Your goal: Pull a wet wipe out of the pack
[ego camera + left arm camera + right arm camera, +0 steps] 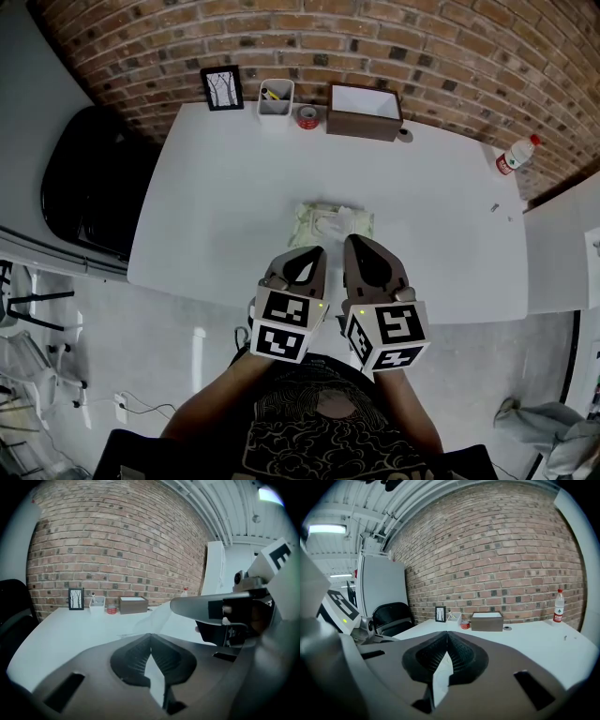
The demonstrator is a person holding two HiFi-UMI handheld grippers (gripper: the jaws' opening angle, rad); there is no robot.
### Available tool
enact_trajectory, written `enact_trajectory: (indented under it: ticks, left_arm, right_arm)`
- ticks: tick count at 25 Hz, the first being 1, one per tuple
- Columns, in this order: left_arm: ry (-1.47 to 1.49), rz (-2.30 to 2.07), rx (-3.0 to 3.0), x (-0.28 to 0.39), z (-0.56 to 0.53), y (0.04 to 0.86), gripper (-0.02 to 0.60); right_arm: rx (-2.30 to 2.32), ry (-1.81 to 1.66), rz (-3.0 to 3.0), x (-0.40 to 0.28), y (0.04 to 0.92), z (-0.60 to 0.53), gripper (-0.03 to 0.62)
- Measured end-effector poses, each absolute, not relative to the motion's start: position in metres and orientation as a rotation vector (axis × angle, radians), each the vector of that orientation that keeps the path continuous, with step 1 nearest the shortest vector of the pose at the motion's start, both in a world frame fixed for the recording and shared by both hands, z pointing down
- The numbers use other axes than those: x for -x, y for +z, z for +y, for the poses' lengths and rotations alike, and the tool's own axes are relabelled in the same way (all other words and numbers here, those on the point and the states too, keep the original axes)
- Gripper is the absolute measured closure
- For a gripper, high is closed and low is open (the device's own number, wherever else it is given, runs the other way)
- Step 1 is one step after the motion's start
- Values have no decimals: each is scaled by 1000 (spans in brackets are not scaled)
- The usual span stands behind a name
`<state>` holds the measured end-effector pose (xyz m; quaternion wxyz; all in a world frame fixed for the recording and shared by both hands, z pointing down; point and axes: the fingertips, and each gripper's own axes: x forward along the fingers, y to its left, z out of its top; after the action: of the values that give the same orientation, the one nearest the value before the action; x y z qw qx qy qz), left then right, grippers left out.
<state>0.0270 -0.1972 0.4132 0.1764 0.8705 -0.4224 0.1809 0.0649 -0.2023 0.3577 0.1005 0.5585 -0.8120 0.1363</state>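
The wet wipe (345, 219) stands up as a pale tuft from the opening of the pack (314, 225), which lies flat on the white tabletop (216, 187), near its front edge. In the left gripper view the same sheet (157, 617) shows as a thin, translucent strip that rises to the tip of the right gripper (187, 607).

The right gripper (351, 241) has its fingers pressed together. Its own view (446, 633) shows no gap at the tips, and from the way the sheet runs up to them it appears pinched there, though the contact itself is hidden behind the tips. The left gripper (316, 251) hangs just beside it, over the near edge of the pack. Its fingers (140, 651) are likewise closed, with nothing between them – it does not seem to be pressing the pack down.

By my reading the pull is under way: the wipe is partly out and not yet free. The next move calls for a steady lift up and away, and the light pack may rise with the sheet unless the left gripper comes down to pin it.

Well apart, along the far edge by the brick wall, stand a picture frame (222, 87), a white pen holder (276, 97), a red tape roll (307, 116) and a brown box (365, 111), with a bottle (517, 155) off at the right corner.
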Motion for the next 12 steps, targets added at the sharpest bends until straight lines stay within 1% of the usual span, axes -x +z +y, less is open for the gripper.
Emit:
enact_trajectory:
  ticks: [12]
  left_arm:
    - [497, -1275, -2459, -31, -159, 407, 569]
  right_arm:
    - [-1622, 369, -2436, -74, 355, -165, 577]
